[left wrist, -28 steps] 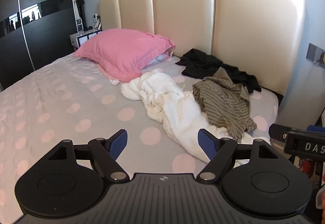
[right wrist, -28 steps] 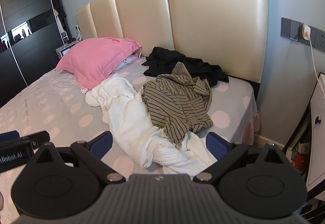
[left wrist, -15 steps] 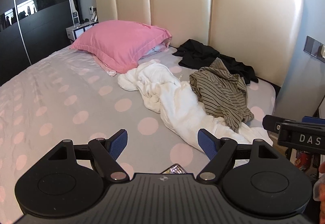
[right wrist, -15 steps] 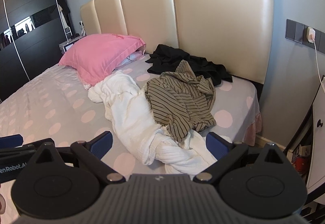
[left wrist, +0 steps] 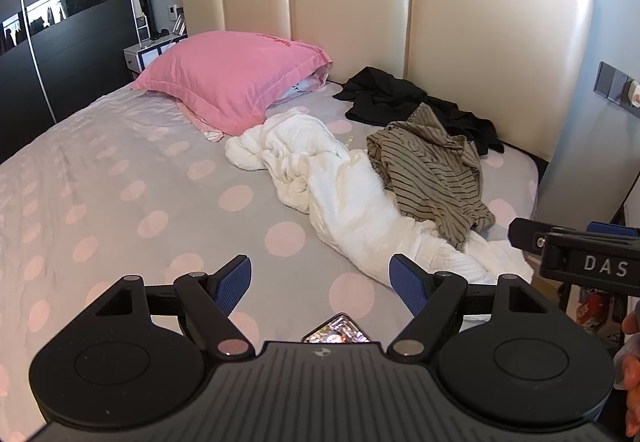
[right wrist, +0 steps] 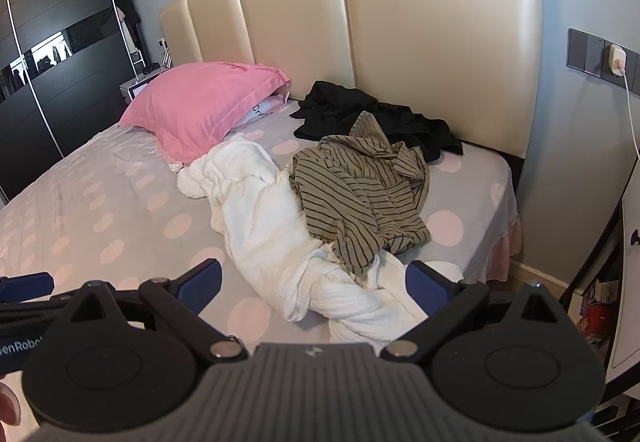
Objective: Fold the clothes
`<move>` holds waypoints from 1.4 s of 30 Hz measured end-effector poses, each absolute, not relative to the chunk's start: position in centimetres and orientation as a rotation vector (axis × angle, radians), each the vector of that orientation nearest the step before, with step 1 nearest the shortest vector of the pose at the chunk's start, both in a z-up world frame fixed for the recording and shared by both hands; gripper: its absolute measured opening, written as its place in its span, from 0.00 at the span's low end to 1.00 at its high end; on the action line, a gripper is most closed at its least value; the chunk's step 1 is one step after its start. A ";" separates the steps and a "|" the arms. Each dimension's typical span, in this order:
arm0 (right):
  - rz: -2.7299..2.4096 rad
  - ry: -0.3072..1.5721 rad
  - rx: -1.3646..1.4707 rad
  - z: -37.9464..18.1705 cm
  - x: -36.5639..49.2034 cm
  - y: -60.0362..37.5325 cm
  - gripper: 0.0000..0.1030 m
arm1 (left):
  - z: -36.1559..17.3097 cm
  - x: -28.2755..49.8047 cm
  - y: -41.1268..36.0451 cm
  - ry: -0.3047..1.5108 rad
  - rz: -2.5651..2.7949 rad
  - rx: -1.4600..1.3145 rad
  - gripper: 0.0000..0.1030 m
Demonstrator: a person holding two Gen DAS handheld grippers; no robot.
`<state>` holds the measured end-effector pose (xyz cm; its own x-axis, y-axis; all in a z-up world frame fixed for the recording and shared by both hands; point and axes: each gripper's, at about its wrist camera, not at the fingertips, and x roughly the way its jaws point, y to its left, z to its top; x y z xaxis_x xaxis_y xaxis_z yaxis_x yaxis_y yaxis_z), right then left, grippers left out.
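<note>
Clothes lay unfolded on the bed (left wrist: 120, 177): a white garment (right wrist: 280, 242) just ahead of both spread, empty hand-held grippers (left wrist: 320, 284) (right wrist: 314, 288), striped shirt (right wrist: 356, 193) beyond. Nothing was grasped; the next move probably called for pinching the white garment's edge.

1. Left gripper (left wrist: 320, 284): matte black linkage arms, silver pivot screws, ribbed blue fingertip pads (left wrist: 236, 284), grooved grey housing behind them
2. Right gripper (right wrist: 314, 288): same build; its side bar reads "DAS" in white letters
</note>
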<state>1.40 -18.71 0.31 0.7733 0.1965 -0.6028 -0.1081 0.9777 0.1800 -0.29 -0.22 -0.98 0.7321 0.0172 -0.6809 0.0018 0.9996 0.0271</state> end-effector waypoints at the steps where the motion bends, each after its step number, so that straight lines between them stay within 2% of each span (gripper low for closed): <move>1: 0.167 0.667 0.142 0.3 1.4 -18.8 0.96 | -1.0 -0.3 -0.2 0.750 0.011 0.026 0.74; 42: 0.186 0.695 0.161 0.0 1.7 -18.8 0.96 | -1.5 -0.4 0.6 0.787 0.045 0.011 0.74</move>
<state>1.73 -18.76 0.02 0.7524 0.2233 -0.6197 -0.1163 0.9710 0.2088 -0.41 0.64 -1.46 0.7048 0.0451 -0.7079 -0.0367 0.9990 0.0272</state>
